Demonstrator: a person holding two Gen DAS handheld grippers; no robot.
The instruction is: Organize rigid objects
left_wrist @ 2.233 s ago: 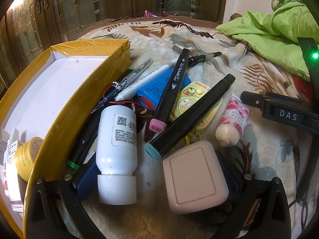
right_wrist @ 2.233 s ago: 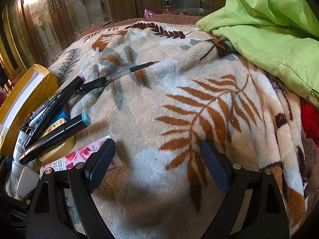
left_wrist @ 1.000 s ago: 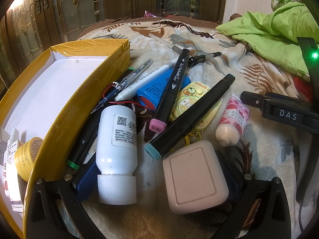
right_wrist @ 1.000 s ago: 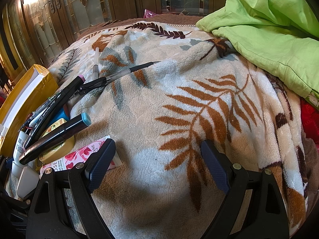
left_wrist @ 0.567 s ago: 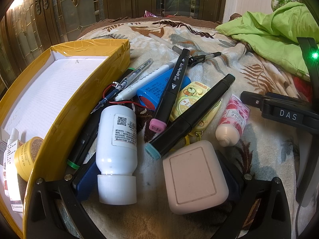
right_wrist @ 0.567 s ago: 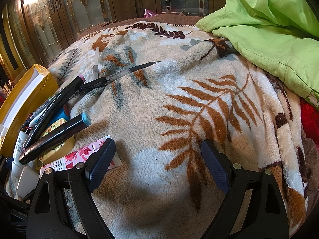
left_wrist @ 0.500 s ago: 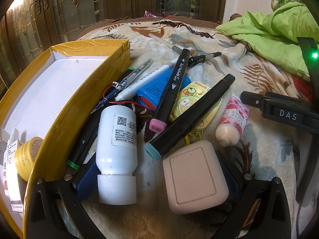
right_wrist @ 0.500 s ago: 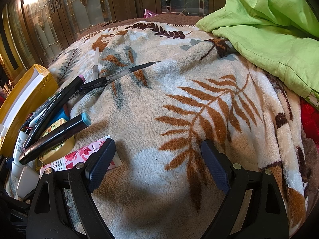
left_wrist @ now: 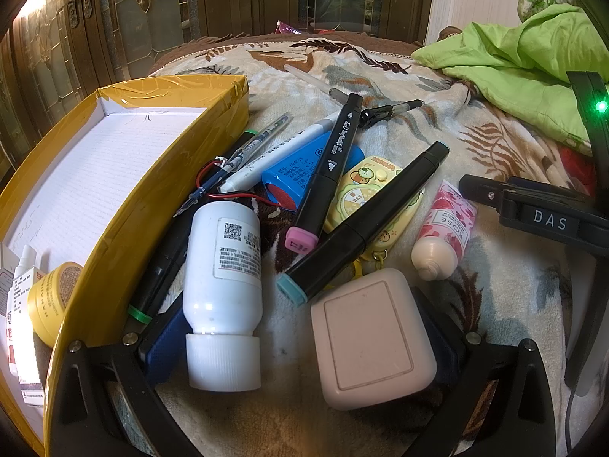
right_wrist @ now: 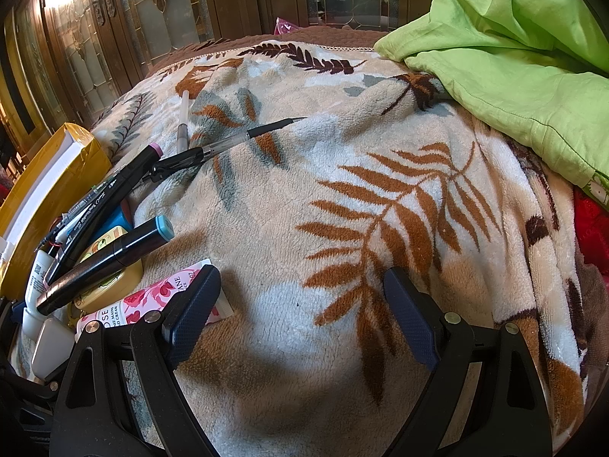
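My left gripper is open, low over a pile on the leaf-print blanket. Between its fingers lie a white bottle and a pink square case. Beyond lie two black markers, one with a pink cap and one with a teal cap, a blue battery pack, a yellow cartoon case and a rose cream tube. A yellow box stands on the left with a small yellow jar inside. My right gripper is open and empty over bare blanket, beside the rose tube.
A green cloth lies at the far right of the bed. A black pen and a clear pen lie further back on the blanket. Dark wooden glass doors stand behind the bed. The right gripper's body shows in the left wrist view.
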